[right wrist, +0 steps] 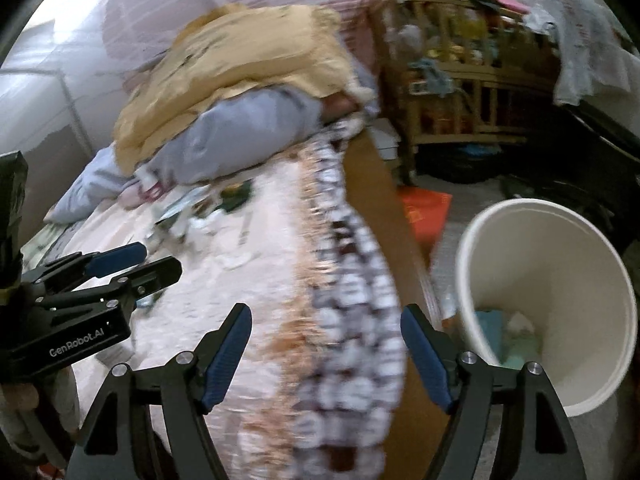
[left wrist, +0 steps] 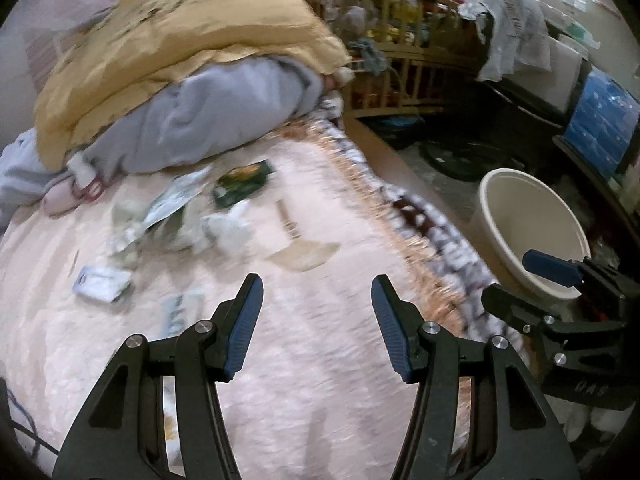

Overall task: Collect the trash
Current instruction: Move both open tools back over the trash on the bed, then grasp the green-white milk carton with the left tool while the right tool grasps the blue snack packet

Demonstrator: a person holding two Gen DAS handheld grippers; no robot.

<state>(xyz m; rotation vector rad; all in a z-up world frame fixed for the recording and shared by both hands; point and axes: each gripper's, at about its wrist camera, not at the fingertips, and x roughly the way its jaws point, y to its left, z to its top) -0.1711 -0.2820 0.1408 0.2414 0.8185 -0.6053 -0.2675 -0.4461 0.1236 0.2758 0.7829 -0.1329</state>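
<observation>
A: Where is the trash lying?
B: Crumpled white paper scraps [left wrist: 224,232] are lying ahead on the pink fleece blanket [left wrist: 280,360], nearer the left gripper [left wrist: 318,324].
A: Grippers?
B: Both are gaping, empty; right gripper [right wrist: 326,356] is hanging nearer the round white plastic bin [right wrist: 472,248].

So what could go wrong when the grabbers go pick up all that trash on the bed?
The two grippers, left gripper and right gripper, hang close side by side, so they might bump. The crumpled papers lie bunched with the green wrapper, so one grab may catch only part and drop bits. The white bin stands on the floor past the bed's edge, so a piece could fall short.
</observation>
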